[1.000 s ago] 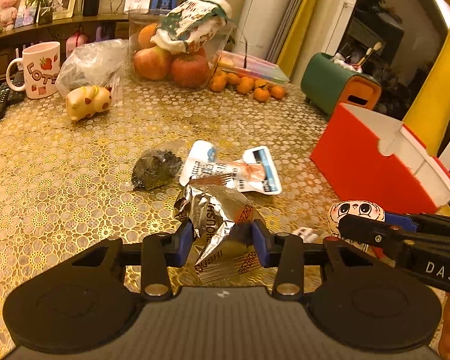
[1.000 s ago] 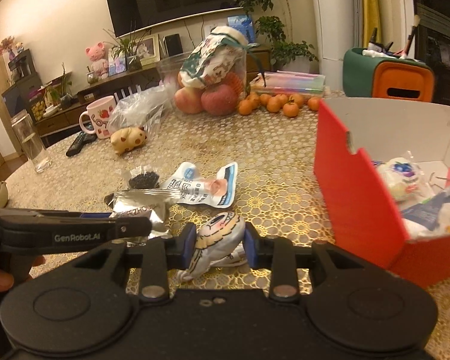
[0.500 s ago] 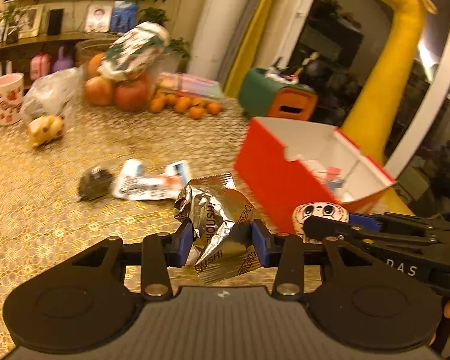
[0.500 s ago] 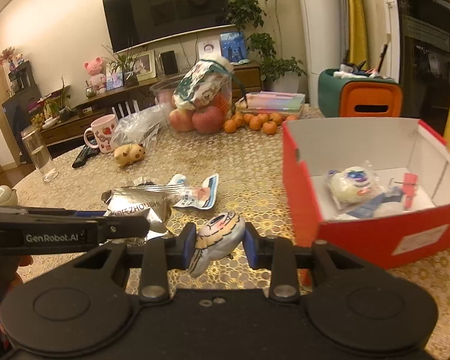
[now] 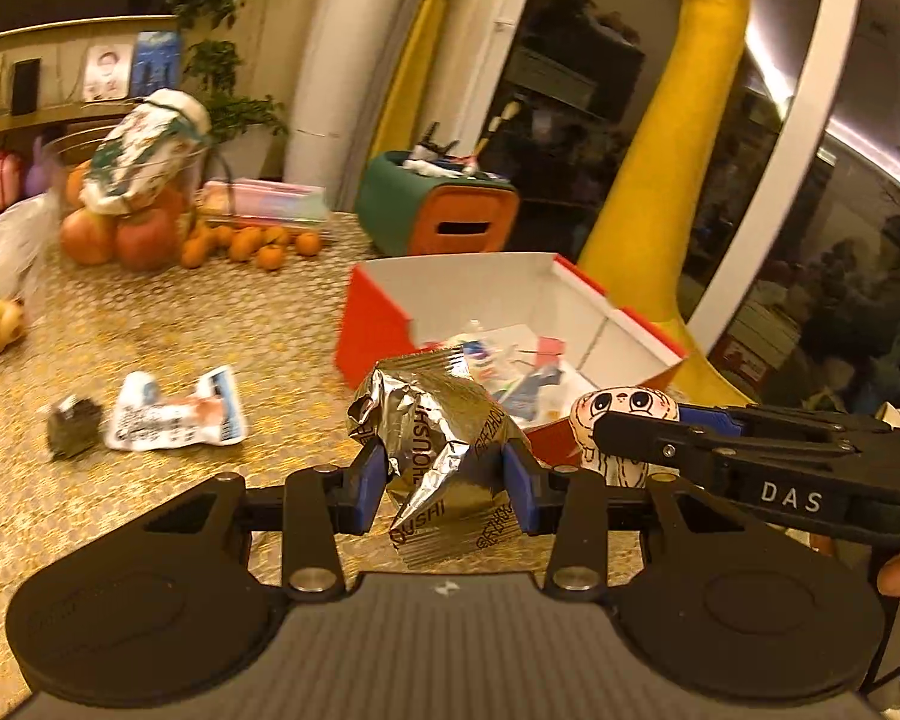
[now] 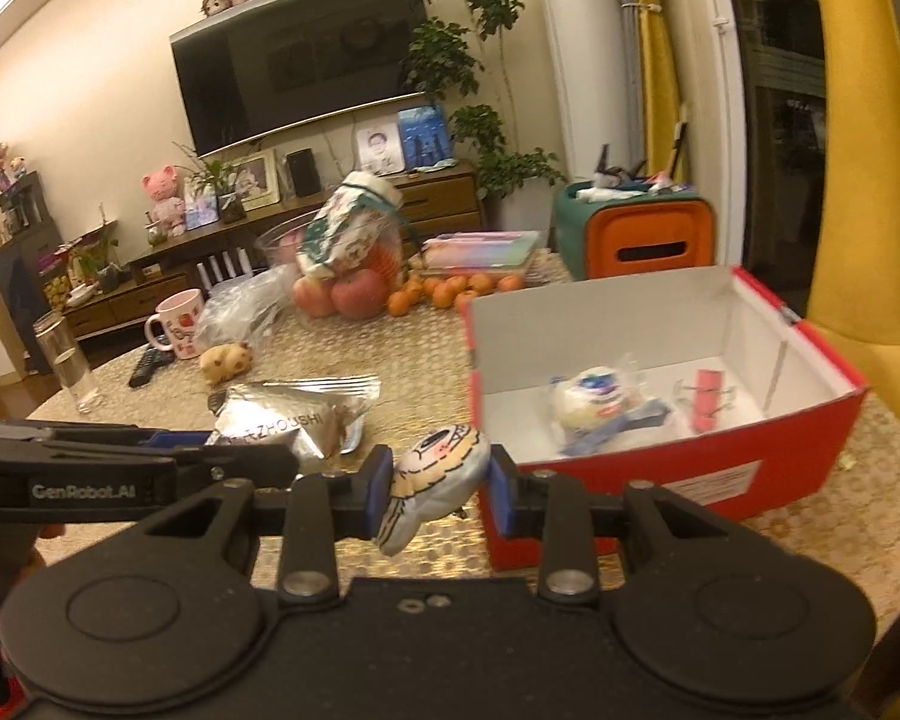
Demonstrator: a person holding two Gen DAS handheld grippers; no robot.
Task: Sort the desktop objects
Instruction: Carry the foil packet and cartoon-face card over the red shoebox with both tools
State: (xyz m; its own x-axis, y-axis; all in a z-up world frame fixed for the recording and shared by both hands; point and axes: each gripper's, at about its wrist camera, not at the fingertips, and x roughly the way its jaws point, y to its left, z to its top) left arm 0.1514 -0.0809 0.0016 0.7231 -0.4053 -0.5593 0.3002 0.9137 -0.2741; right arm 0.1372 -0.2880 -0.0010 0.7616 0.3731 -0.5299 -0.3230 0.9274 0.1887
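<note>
Pinching a crumpled foil packet (image 5: 444, 426) between its blue pads (image 5: 367, 479), the left gripper (image 5: 444, 483) holds it clear of the table (image 5: 222, 324). The right gripper (image 6: 435, 489), alongside, clamps a cartoon-face pouch (image 6: 435, 480), just short of the red box (image 6: 660, 468) holding other items.

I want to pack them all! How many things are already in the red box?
3 that I can see in the red box: a wrapped ball, a blue wrapper, a pink clip. Others may hide.

My two wrist cameras look forward and down along my fingers, close over the table (image 5: 150, 324); both share the red box (image 6: 678, 480)
</note>
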